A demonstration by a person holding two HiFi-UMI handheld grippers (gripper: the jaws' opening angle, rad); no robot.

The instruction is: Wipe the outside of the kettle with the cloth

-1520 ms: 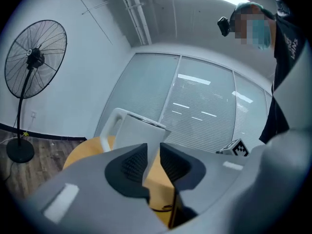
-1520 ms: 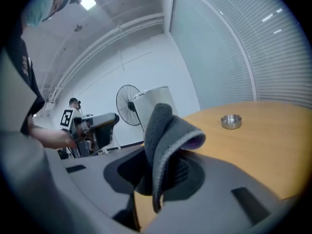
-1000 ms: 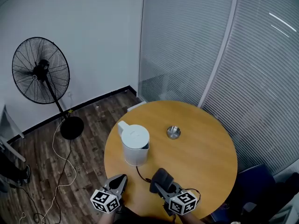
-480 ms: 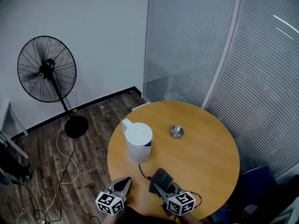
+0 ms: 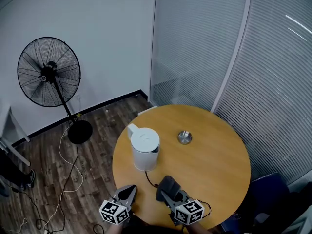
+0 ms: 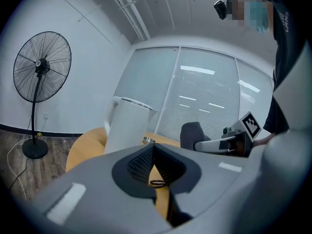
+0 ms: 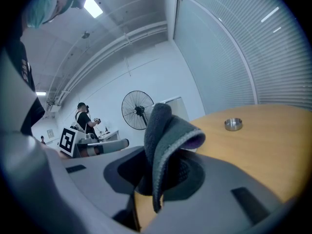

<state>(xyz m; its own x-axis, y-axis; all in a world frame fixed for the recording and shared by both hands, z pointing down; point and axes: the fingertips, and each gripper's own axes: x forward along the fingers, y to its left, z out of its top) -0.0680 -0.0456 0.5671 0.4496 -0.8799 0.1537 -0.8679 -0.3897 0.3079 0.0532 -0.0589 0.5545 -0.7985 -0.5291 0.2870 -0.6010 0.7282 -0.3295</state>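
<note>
A white electric kettle (image 5: 145,148) stands on the left half of the round wooden table (image 5: 214,165), its black cord trailing toward me; the kettle (image 6: 126,126) shows left of centre in the left gripper view. My right gripper (image 5: 165,190) hovers over the table's near edge, shut on a folded dark grey cloth (image 5: 167,185); the cloth (image 7: 165,140) sticks up from its jaws. My left gripper (image 5: 129,191) is shut with nothing in it, beside the right one at the near edge. Both are short of the kettle.
A small round metal dish (image 5: 185,137) sits right of the kettle. A black pedestal fan (image 5: 48,73) stands on the wood floor at the left, with cables on the floor. Glass partitions with blinds run behind the table.
The view shifted slightly at first, then held still. Neither gripper has moved relative to the table or the kettle.
</note>
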